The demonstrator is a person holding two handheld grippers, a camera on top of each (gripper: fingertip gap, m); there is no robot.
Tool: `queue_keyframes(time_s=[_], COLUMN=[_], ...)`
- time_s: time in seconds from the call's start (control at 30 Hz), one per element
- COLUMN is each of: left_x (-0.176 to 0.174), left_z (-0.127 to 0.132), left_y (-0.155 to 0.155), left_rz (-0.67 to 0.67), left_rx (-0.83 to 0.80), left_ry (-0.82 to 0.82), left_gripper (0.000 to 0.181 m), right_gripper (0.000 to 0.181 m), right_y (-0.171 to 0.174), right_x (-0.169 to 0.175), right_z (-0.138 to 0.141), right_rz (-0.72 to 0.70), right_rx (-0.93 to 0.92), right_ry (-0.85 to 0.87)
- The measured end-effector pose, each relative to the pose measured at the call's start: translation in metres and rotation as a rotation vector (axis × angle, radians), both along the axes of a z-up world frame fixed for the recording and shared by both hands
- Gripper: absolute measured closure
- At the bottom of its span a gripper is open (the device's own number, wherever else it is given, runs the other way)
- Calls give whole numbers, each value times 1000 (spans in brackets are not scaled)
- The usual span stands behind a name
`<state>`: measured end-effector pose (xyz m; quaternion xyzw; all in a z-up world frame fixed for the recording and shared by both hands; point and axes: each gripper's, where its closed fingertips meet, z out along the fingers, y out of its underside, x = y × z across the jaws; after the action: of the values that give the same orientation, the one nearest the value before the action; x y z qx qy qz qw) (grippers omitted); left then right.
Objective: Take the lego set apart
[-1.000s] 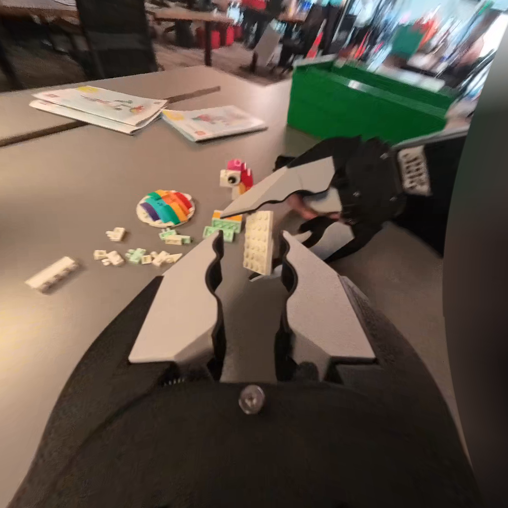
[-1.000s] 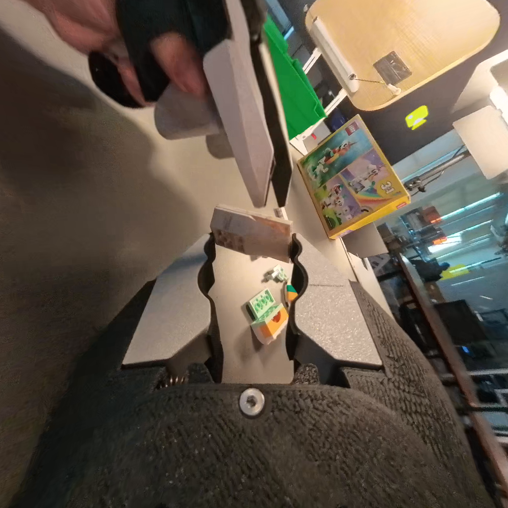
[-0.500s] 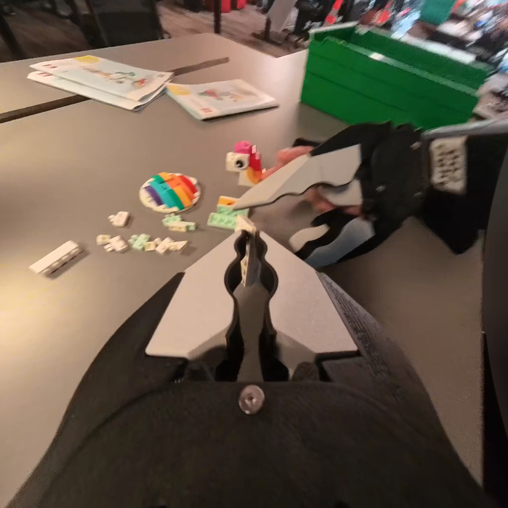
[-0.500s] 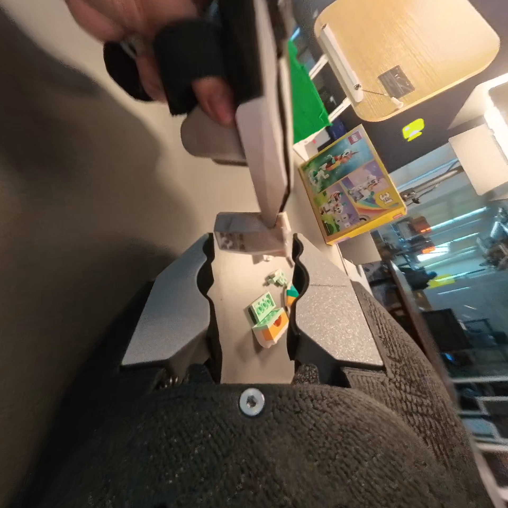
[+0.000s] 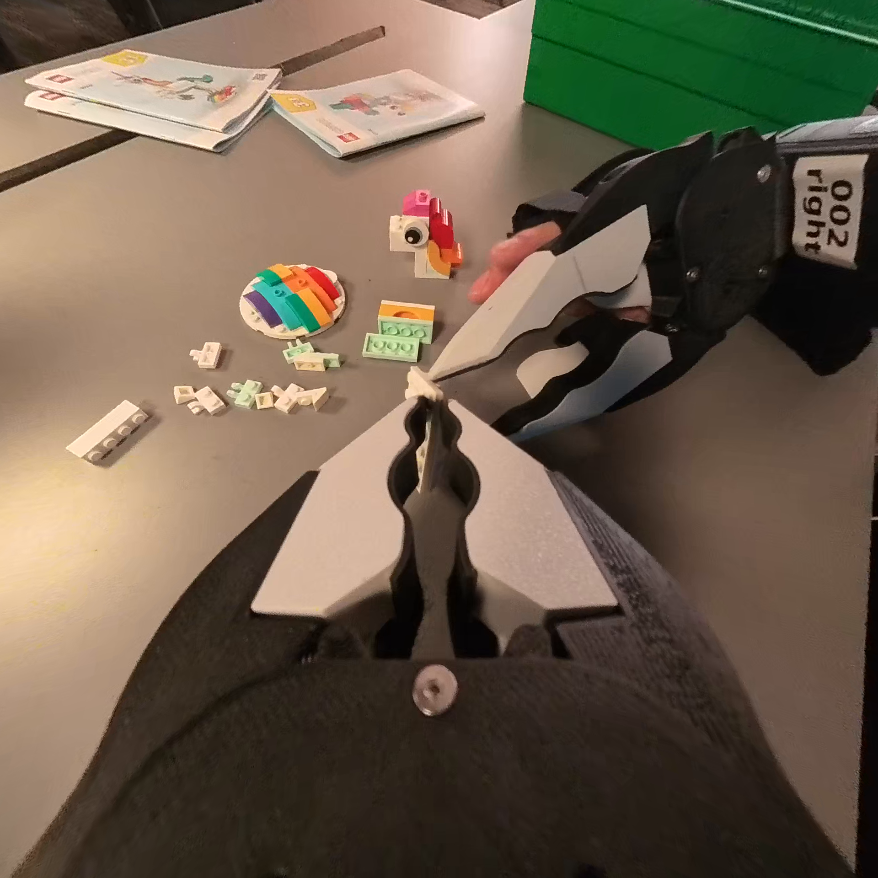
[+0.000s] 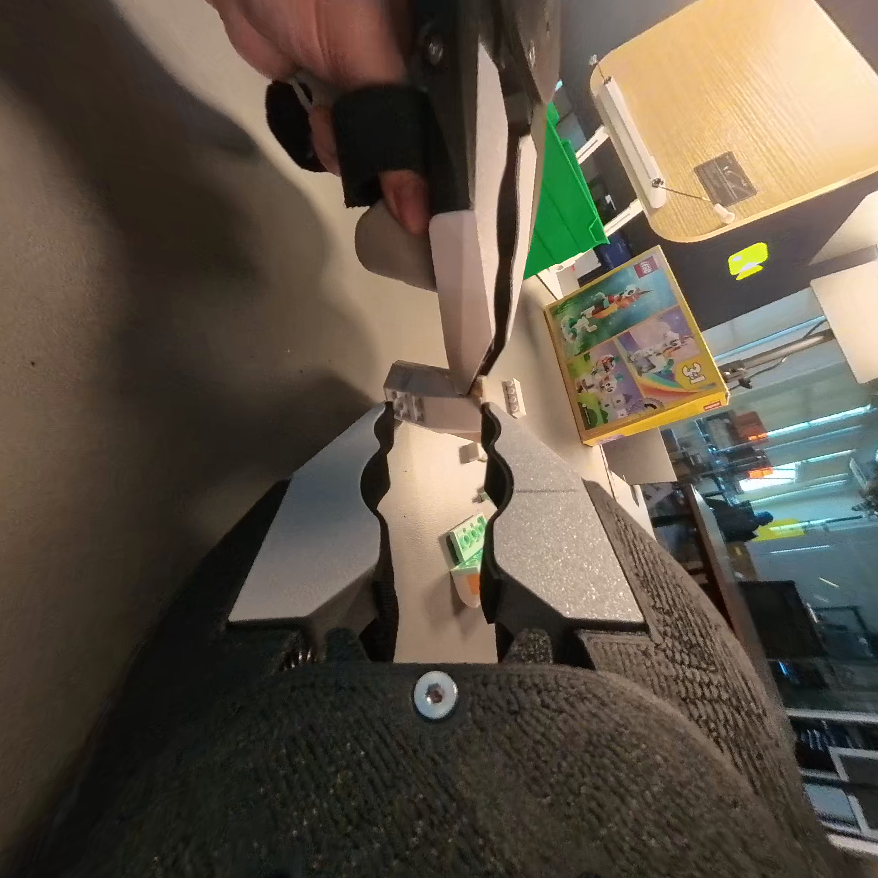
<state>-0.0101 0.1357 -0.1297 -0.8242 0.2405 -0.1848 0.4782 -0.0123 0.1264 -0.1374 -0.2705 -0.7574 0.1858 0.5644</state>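
Left tongs [image 5: 427, 404]: pinched tight on the white lego plate [image 5: 424, 451], held above the worktop [image 5: 142, 522].
Right tongs [image 6: 434, 413]: gripping the same plate's sides.
Loose bricks [image 5: 252, 394]: lying on the worktop.

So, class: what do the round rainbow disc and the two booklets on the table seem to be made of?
Round rainbow disc: likely glossy moulded plastic, with hard edges and light glints on its coloured arches. Two booklets: apparently thin printed paper, lying flat with soft folded spines.
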Motion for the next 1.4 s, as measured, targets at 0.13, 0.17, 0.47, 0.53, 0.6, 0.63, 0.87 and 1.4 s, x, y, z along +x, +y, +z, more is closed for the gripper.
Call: queue_keyframes(time_s=[0.13, 0.17, 0.47, 0.53, 0.6, 0.63, 0.87, 1.4], left_x=[2, 2, 7, 7, 7, 6, -8, 10], left_z=[-2, -3, -11, -8, -7, -7, 19, 33], left_y=[-4, -5, -8, -8, -7, -6, 4, 16], left_rz=[-40, -50, -74, -65, -52, -39, 64, 84], left_rx=[22, 31, 31, 36, 29, 29, 65, -63], left_ry=[77, 110, 155, 118, 86, 68, -185, -726], left_gripper=[177, 177, 177, 177, 177, 177, 177, 177], right_gripper=[152, 154, 181, 181, 181, 181, 181, 127], right_y=[-2, -2, 6, 7, 7, 3, -3, 20], right_x=[1, 1, 1, 1, 1, 1, 1, -5], right_z=[1, 1, -14, -11, -12, -14, -5, 14], right_rz=[8, 7, -34, -34, -33, -11, 5, -160], right_rx=[-9, -3, 74, 69, 86, 87, 49, 1], right_ry=[-3, -5, -89, -76, -74, -89, -28, 72])
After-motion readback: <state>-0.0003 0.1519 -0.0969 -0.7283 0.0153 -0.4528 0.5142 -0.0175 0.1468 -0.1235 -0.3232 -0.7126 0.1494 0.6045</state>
